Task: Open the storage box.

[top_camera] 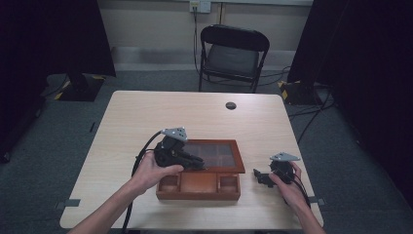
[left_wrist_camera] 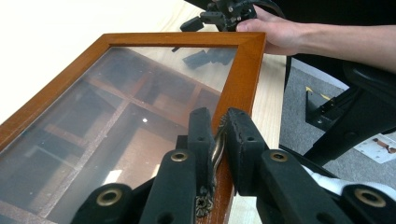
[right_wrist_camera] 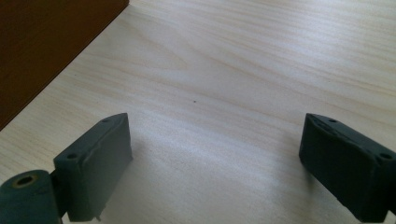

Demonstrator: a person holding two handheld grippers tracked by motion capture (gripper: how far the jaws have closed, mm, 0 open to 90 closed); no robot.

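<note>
A brown wooden box [top_camera: 198, 187] with several compartments sits near the table's front edge. Its glass lid [top_camera: 238, 158] is raised at a tilt above it. My left gripper [top_camera: 197, 163] is at the lid's front edge. In the left gripper view the gripper [left_wrist_camera: 218, 119] is shut on a small metal clasp [left_wrist_camera: 217, 149] fixed to the lid's wooden frame [left_wrist_camera: 243, 70]. My right gripper [top_camera: 260, 176] rests on the table to the right of the box, open. In its own view the right gripper [right_wrist_camera: 215, 149] has bare tabletop between its fingers, and the box wall [right_wrist_camera: 42, 42] is at upper left.
The light wooden table [top_camera: 146, 117] has a round cable hole [top_camera: 231, 105] near its far edge. A black folding chair [top_camera: 233, 53] stands behind the table. Cables trail on the floor at the right.
</note>
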